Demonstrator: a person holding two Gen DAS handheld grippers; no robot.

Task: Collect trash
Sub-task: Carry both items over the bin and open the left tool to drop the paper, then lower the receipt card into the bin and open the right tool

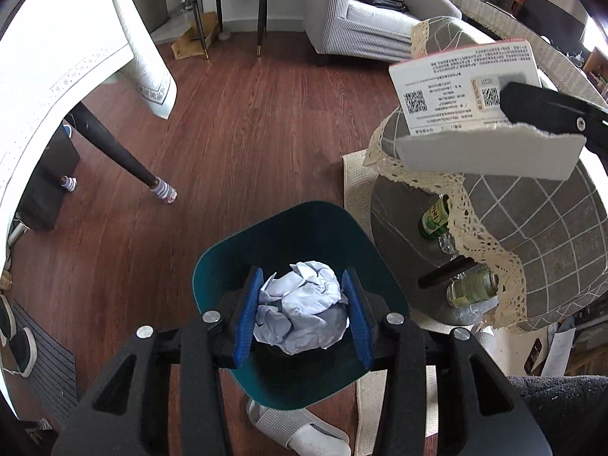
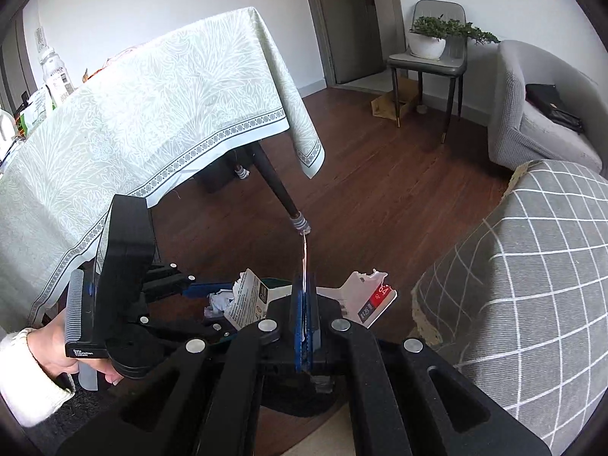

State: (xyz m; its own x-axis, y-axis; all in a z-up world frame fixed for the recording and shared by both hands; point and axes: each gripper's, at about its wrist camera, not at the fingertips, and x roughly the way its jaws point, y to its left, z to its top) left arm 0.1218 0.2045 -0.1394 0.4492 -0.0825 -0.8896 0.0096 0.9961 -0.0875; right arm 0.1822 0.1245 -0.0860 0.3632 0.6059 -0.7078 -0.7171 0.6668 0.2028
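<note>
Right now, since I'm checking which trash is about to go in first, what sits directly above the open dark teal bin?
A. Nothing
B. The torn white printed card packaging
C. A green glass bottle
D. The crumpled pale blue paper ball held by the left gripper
D: in the left wrist view the crumpled pale blue paper ball, pinched between the left gripper's blue fingers, hangs over the dark teal bin.

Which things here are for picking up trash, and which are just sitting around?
For the trash job:
- crumpled paper ball in the left tongs
- torn card package in the right tongs
- teal bin below the ball

Just lying about:
- green bottles
- potted plant on the chair
- grey sofa
- tablecloth
</note>
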